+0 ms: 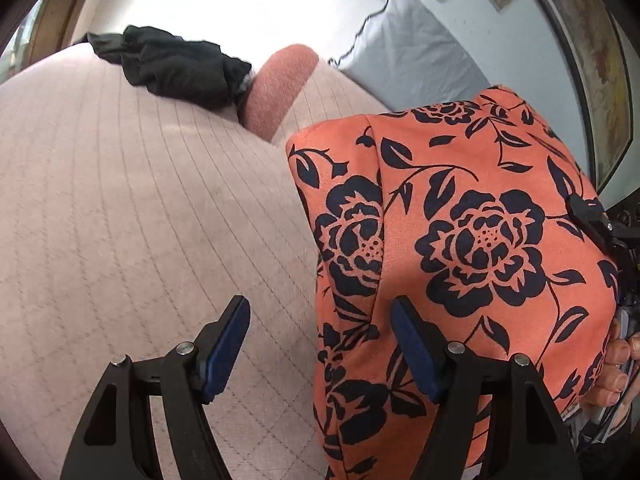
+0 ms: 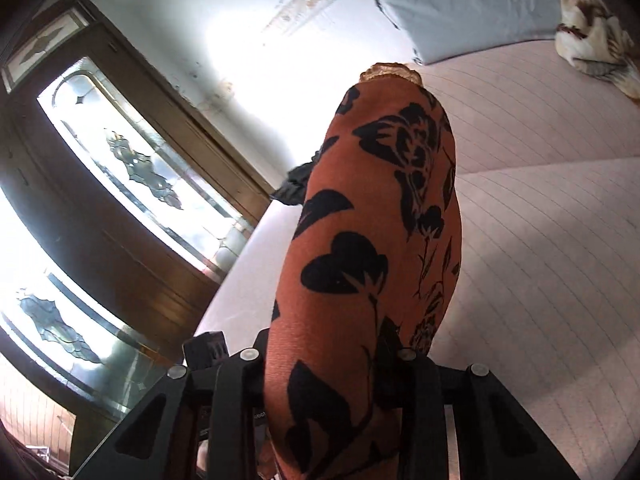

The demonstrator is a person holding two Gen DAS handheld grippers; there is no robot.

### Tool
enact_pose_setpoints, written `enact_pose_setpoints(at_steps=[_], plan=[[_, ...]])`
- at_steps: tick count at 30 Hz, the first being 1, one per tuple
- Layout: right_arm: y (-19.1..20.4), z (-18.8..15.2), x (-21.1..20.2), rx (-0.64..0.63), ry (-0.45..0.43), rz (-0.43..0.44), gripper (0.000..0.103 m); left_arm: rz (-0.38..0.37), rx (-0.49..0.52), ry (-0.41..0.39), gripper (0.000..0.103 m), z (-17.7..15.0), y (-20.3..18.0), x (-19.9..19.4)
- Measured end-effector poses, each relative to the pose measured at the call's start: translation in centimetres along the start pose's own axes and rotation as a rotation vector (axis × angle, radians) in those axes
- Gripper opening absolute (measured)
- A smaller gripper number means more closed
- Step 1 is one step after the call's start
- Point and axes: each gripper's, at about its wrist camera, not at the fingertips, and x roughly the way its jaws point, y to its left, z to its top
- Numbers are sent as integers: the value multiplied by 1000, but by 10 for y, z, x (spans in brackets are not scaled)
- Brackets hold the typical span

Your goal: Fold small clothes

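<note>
My right gripper [image 2: 324, 364] has its jaws clamped on the orange floral garment [image 1: 460, 220], which hangs lifted above the pink quilted bed [image 1: 120, 200] on the right side; my left gripper [image 1: 320, 344] stands wide open with nothing between its pads, just beside the cloth's near edge. The single pinch looks thin (only bunched fabric), so I judge it could slip and the garment drop in a heap before I catch a second corner.

No readable text — only partial, illegible lettering on right gripper [image 2: 320, 356] body.
</note>
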Motion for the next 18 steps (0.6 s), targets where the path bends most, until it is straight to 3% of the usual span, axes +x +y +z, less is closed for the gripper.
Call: enact_pose_setpoints(at_steps=[3, 6, 8, 10, 12, 15, 18], plan=[[-4, 4, -5, 80, -57, 113, 32, 14, 10, -60, 75, 18, -6, -23], [-61, -17, -3, 244, -85, 183, 32, 28, 67, 29, 76, 18, -21, 5], [-110, -41, 2, 286, -89, 102, 32, 64, 104, 109, 76, 5, -28, 40], [-168, -72, 13, 380, -38, 26, 32, 81, 110, 176, 76, -14, -25, 64], [-215, -107, 21, 482, 42, -147, 32, 89, 105, 193, 76, -30, -24, 71], [-229, -130, 15, 521, -19, -62, 33, 83, 121, 211, 76, -41, -27, 77], [-219, -127, 18, 483, -18, -72, 33, 64, 116, 269, 76, -40, -32, 94]])
